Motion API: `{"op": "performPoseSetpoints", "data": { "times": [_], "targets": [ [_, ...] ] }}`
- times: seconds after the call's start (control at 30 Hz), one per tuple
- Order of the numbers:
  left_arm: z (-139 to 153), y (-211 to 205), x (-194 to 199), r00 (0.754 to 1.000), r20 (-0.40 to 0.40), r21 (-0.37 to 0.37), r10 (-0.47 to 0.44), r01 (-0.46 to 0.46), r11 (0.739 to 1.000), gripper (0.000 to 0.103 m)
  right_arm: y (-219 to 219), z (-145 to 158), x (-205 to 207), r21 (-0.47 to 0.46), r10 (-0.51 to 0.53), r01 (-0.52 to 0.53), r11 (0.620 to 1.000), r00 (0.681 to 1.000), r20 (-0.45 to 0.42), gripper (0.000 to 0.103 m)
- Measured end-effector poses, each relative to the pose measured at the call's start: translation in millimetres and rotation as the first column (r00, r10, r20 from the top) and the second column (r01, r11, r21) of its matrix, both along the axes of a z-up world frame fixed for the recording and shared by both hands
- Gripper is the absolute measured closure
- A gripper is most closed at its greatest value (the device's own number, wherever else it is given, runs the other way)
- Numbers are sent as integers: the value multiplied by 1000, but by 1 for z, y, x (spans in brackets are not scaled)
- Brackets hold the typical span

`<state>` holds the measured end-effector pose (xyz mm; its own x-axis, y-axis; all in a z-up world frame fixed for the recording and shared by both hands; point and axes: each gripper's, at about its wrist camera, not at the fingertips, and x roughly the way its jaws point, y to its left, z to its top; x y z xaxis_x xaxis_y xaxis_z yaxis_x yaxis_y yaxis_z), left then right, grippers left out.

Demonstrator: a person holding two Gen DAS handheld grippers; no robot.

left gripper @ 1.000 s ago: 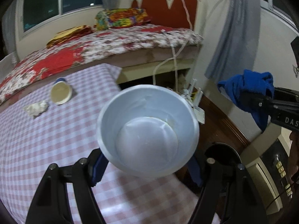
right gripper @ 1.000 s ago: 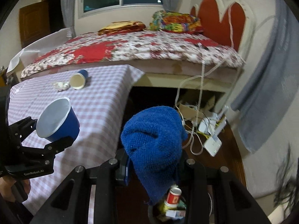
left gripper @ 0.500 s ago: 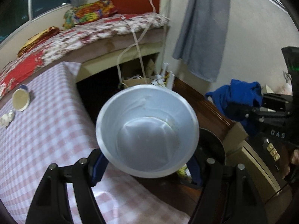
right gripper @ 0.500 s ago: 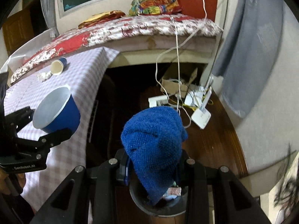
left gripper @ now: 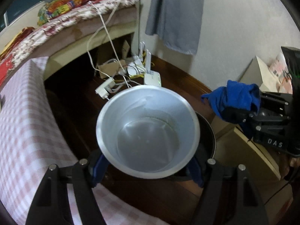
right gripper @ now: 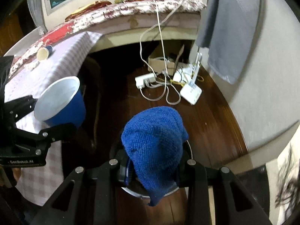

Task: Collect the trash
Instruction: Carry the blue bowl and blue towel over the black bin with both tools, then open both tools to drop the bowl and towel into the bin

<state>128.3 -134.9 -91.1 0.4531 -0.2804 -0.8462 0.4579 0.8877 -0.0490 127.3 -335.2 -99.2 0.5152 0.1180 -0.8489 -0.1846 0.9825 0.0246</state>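
My left gripper (left gripper: 148, 170) is shut on a blue paper cup (left gripper: 148, 131) with a white inside, held past the table edge over a dark round bin (left gripper: 208, 136) on the floor. The cup also shows in the right wrist view (right gripper: 61, 101). My right gripper (right gripper: 152, 170) is shut on a blue knitted cloth (right gripper: 155, 146), which hangs over the bin (right gripper: 187, 148) and hides most of it. The cloth shows in the left wrist view (left gripper: 236, 99) to the right of the cup. A second paper cup (right gripper: 44, 53) and a crumpled tissue (right gripper: 31, 65) lie on the checked table.
A pink-checked tablecloth table (right gripper: 61, 60) stands at the left, a bed (left gripper: 84, 16) behind it. A power strip (right gripper: 145, 79), cables, a white router (right gripper: 191, 91) and a cardboard box (right gripper: 159, 61) lie on the wooden floor. A grey curtain (left gripper: 174, 13) hangs at the right wall.
Both grippers have swung right and downward, away from the table and toward the floor. The cup now sits over the bin. The cloth hangs lower over the bin.
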Motion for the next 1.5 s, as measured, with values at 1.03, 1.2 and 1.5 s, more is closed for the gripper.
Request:
{"op": "performPoseSetpoints", "data": {
  "times": [1.03,1.2,1.5],
  "targets": [
    [-134,-61,26,875,-485,76,3,38,996,12,-6,-133,-3,-93,181,-207,974,957,-228,41],
    [-106,-44,19,917,-394,73,68,-42,996,5,-17,-129,-9,-128,139,-166,978,970,-198,24],
    [-45,-10,-7,978,-184,62,98,-88,994,4,-33,-79,-19,-53,-34,27,998,991,-129,21]
  ]
}}
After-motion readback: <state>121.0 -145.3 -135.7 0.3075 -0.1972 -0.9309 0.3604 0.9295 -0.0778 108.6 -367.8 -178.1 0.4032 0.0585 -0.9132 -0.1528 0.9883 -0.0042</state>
